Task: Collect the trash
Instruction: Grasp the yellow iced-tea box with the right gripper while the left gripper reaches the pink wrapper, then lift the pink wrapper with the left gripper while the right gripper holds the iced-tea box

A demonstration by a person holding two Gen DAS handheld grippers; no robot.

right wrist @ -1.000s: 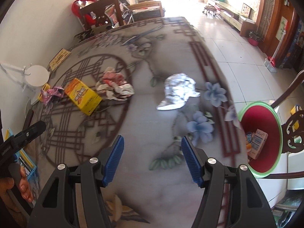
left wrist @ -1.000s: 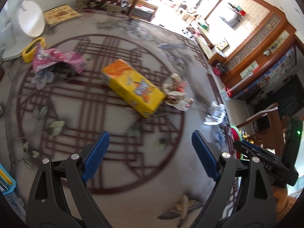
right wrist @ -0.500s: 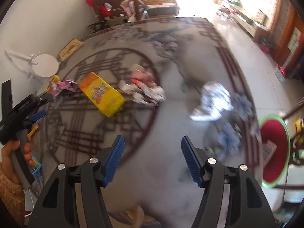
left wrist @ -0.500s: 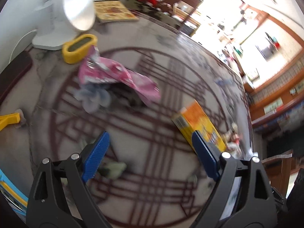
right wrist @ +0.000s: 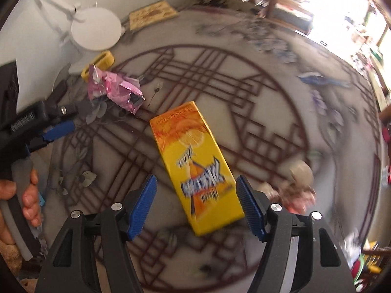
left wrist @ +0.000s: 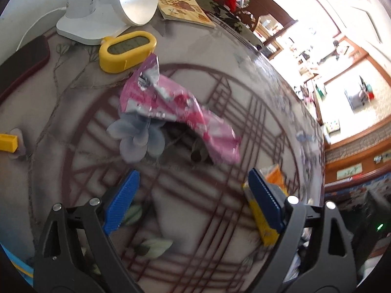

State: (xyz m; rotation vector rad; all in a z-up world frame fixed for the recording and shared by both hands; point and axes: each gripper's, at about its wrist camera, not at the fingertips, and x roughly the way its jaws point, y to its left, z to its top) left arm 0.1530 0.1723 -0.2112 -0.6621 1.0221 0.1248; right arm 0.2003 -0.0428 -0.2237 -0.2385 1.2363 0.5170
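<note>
On the patterned surface (right wrist: 281,112), the far left is carrying a white desk lamp (left wrist: 107,7) with a yellow timer (left wrist: 127,50) lying just in front of its base. The pink wrapper (left wrist: 178,112) is lying crumpled just right of the timer, its near end lifting off the surface. The left tool (left wrist: 193,200) is hovering in front of that wrapper with its blue pads (left wrist: 121,204) standing wide apart and nothing between them; a person's hand (right wrist: 27,195) is gripping its handle.

Further right, the yellow carton (right wrist: 195,168) is lying flat, well apart from the wrapper. The right tool (right wrist: 195,207) is pointing steeply down over the carton's near end, released: its jaws have just been opening, and the carton is sitting between the pads without either one pressing on it. Right of the carton, a blurred heap of crumpled wrappers (right wrist: 295,188) is resting on the surface.
</note>
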